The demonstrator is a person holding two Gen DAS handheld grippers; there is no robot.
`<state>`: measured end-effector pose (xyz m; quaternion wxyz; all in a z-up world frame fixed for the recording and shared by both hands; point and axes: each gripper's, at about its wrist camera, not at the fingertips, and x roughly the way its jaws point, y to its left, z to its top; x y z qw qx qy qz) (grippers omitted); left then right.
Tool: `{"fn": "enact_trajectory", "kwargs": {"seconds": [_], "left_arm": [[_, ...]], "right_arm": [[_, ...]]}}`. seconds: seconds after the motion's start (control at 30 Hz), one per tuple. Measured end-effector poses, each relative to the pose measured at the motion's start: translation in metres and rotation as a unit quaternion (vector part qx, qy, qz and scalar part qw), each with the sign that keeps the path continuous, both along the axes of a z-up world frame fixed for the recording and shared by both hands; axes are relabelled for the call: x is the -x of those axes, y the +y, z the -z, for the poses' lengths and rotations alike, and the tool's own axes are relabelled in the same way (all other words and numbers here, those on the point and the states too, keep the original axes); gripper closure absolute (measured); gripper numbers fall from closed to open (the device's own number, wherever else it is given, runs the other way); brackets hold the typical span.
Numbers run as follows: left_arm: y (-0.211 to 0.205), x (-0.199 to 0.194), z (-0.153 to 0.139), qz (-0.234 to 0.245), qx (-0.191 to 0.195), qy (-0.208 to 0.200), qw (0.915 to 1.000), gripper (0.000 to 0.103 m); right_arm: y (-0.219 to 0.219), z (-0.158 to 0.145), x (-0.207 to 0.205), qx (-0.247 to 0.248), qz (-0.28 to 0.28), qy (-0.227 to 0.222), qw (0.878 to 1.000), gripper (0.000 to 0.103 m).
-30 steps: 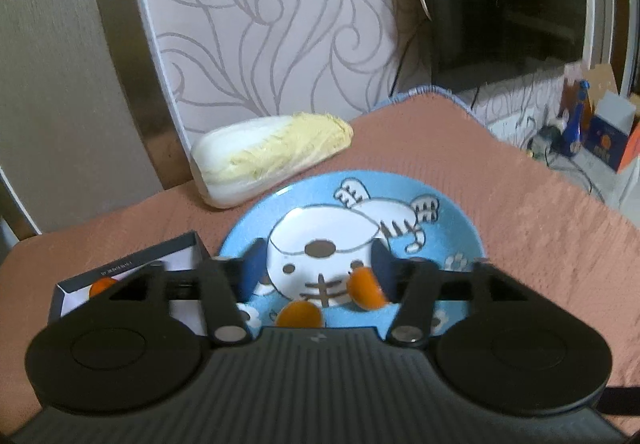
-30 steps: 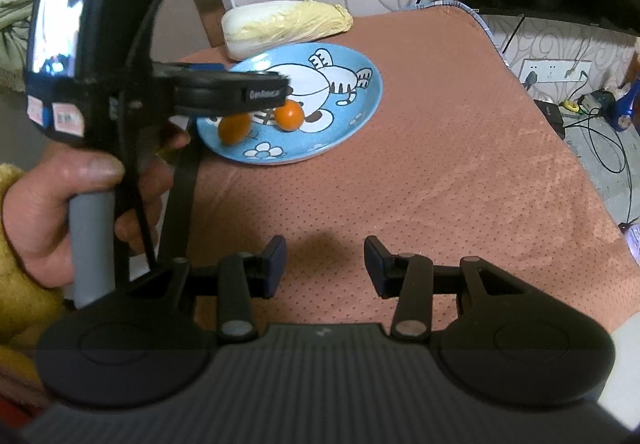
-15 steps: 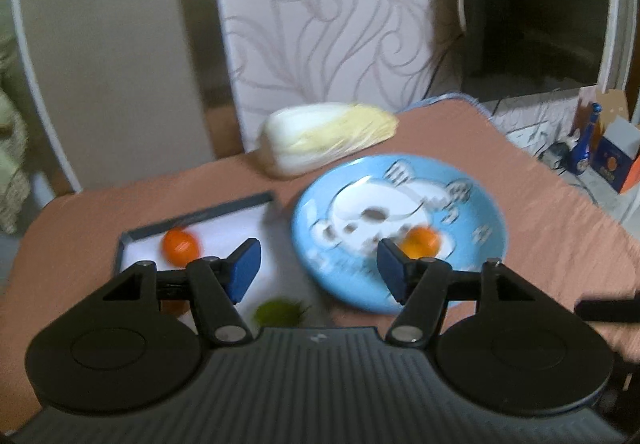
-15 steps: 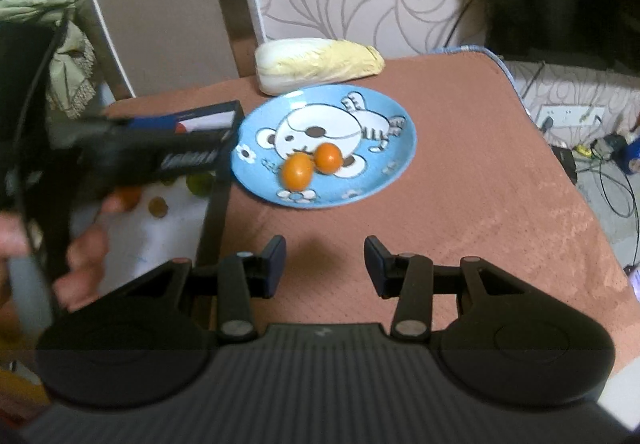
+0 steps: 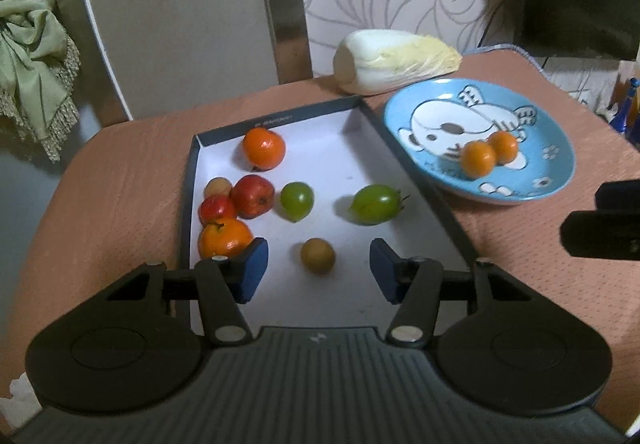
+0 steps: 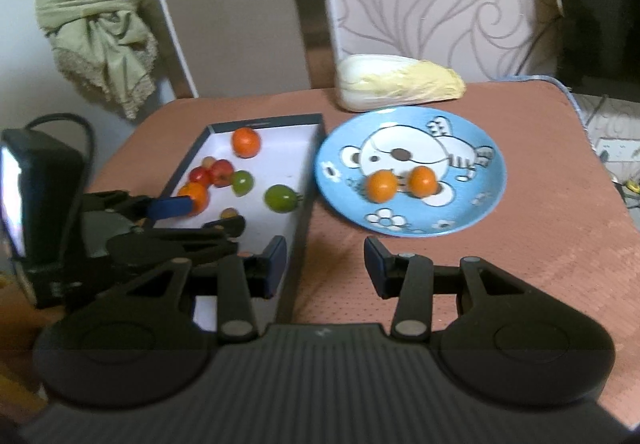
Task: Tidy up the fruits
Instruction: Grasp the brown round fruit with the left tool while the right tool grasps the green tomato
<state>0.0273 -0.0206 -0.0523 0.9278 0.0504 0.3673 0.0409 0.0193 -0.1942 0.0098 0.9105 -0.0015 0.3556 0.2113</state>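
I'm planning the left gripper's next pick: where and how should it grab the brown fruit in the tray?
Grip the brown fruit across its widest middle, coming straight down from above. It is small, round and lies alone on the tray floor, clear of other fruit, between the open fingers of the left gripper, so either side suits.

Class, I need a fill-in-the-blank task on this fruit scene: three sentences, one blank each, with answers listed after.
1. The blue plate holds ____ orange fruits.
2. Both the left gripper and the right gripper are ____ and hold nothing.
3. The pale cabbage lies on the table just behind the ____.

Answers: two; open; plate
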Motion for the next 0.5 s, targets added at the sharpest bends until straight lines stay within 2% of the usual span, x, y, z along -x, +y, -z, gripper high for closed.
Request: {"fn": "enact_trajectory", "kwargs": {"seconds": [0.2, 0.3, 0.5], "left_arm": [[0.003, -0.024, 0.017, -0.001, 0.013, 0.04, 0.9991, 0.066], [0.008, -0.031, 0.019, -0.003, 0.025, 0.043, 0.9988, 0.076], [0.02, -0.022, 0.017, -0.014, 0.031, 0.048, 0.9983, 0.076]], "right_arm": [[0.017, 0.001, -0.01, 0.008, -0.039, -0.002, 0.999, 0.059], [0.029, 0.002, -0.021, 0.023, -0.055, -0.012, 0.998, 0.059], [0.056, 0.007, -0.043, 0.059, -0.096, -0.032, 0.993, 0.059]]}}
